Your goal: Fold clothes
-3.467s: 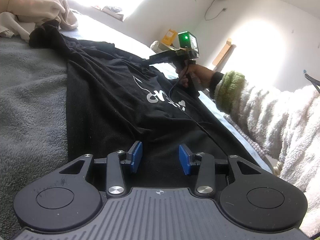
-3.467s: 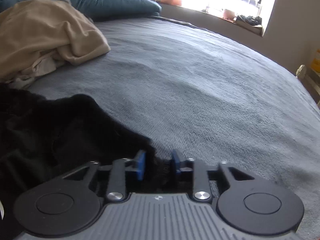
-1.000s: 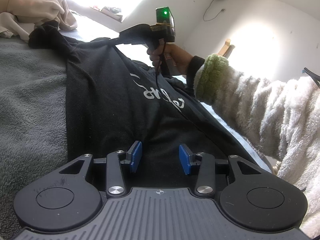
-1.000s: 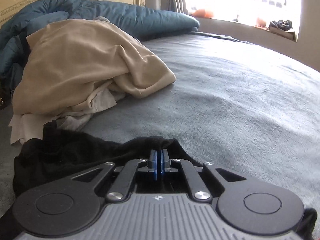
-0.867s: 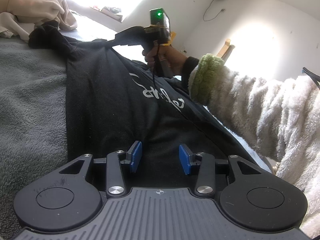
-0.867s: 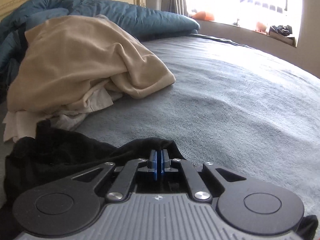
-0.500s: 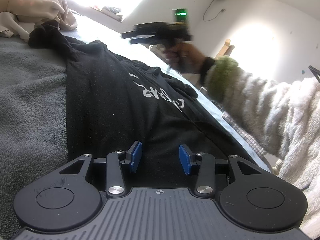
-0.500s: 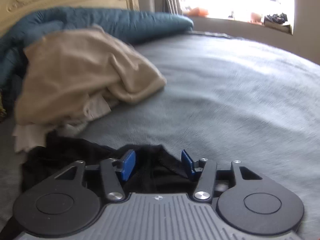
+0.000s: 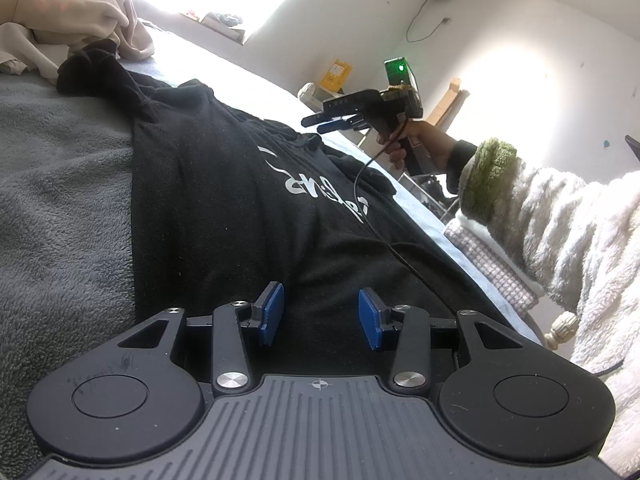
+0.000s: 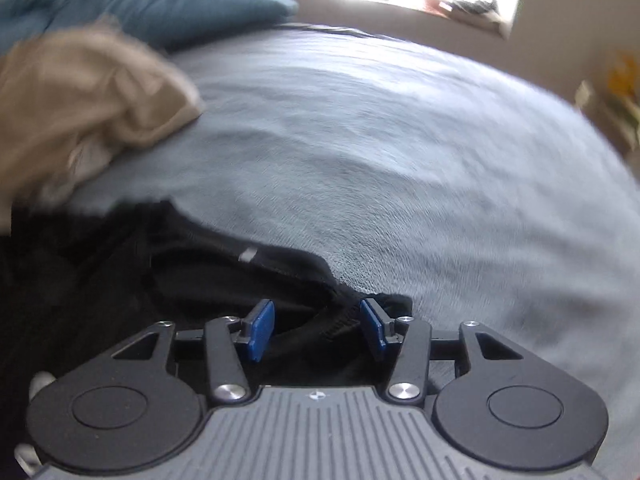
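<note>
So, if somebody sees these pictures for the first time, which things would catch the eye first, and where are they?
First, the black T-shirt with white lettering, spread flat on the grey fleece blanket in the middle of the left wrist view. Next, the right gripper with its green light, held in the air above the shirt's far part, jaws open and empty. Then the crumpled beige garment, on the blanket beyond the shirt.

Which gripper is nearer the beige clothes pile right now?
Right. The right gripper hangs open above the black shirt's collar end, toward the beige clothes pile. The left gripper sits open at the shirt's opposite end, farther away.
</note>
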`<action>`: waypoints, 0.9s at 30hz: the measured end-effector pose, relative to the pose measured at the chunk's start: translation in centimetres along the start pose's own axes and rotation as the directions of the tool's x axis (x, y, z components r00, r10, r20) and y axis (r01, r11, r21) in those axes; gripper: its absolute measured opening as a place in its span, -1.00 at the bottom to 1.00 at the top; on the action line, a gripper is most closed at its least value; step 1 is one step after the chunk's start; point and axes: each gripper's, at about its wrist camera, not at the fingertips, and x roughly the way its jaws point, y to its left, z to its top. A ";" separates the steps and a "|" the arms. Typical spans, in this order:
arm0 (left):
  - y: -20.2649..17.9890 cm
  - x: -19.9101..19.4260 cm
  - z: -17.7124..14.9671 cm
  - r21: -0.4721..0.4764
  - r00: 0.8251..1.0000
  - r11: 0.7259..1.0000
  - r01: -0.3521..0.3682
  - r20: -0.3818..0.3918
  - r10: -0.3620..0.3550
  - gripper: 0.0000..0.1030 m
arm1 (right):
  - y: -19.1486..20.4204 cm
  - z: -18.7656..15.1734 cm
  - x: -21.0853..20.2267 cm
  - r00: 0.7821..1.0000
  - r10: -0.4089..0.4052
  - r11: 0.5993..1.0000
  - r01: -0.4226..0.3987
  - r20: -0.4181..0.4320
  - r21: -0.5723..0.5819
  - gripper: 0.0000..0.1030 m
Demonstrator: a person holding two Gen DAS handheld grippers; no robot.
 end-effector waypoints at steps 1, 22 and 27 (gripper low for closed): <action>0.0 0.0 0.0 0.000 1.000 1.000 0.000 0.000 0.000 -0.19 | -0.2 0.0 0.1 1.000 0.013 0.999 -0.013 -0.002 0.048 -0.08; -0.3 -0.4 0.2 0.004 1.000 1.000 -0.004 -0.002 0.004 -0.18 | -2.9 -1.3 3.8 0.992 -0.007 0.913 0.058 -0.127 0.404 -0.90; -0.2 -0.4 0.3 0.004 1.000 1.000 -0.004 -0.003 0.004 -0.18 | -2.7 -0.7 2.9 0.997 -0.024 0.909 0.051 -0.070 0.413 -0.94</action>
